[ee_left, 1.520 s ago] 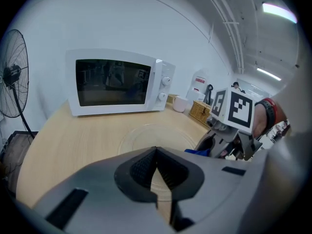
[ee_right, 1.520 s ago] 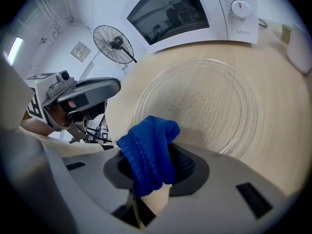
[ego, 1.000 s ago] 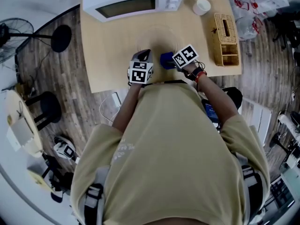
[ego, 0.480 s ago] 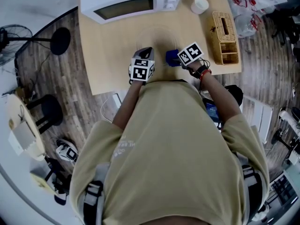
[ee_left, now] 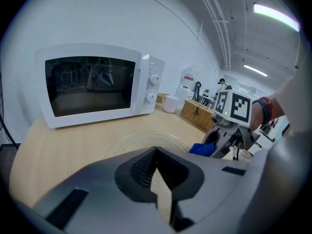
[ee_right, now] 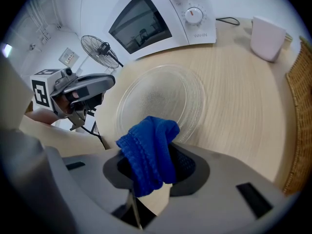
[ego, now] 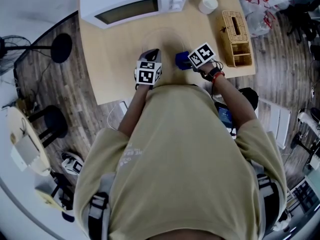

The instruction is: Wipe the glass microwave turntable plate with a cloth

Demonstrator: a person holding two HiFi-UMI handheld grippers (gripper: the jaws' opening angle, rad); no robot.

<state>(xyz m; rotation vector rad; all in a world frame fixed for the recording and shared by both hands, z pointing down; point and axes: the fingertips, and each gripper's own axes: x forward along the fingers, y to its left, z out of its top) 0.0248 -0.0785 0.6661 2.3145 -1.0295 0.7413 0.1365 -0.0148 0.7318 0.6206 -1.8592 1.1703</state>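
Observation:
The clear glass turntable plate (ego: 167, 40) lies flat on the wooden table in front of the microwave, and it also shows in both gripper views (ee_right: 161, 99) (ee_left: 146, 141). My right gripper (ego: 189, 60) is shut on a blue cloth (ee_right: 148, 152) and hangs over the plate's near right rim. The bunched cloth (ego: 181, 60) sticks out past the jaws (ee_right: 158, 155). My left gripper (ego: 150, 54) sits at the plate's near left rim with its jaws (ee_left: 156, 152) shut. Nothing shows between them, and the rim below is hidden.
A white microwave (ego: 130, 4) with its door shut stands at the table's far edge. A white cup (ego: 208, 4) and a wicker basket (ego: 236, 31) sit to the right. A stool (ego: 47, 119) and a fan (ee_right: 102, 50) stand on the floor at left.
My right gripper with the blue cloth has shifted slightly to the right along the plate's near rim. The left gripper has barely moved.

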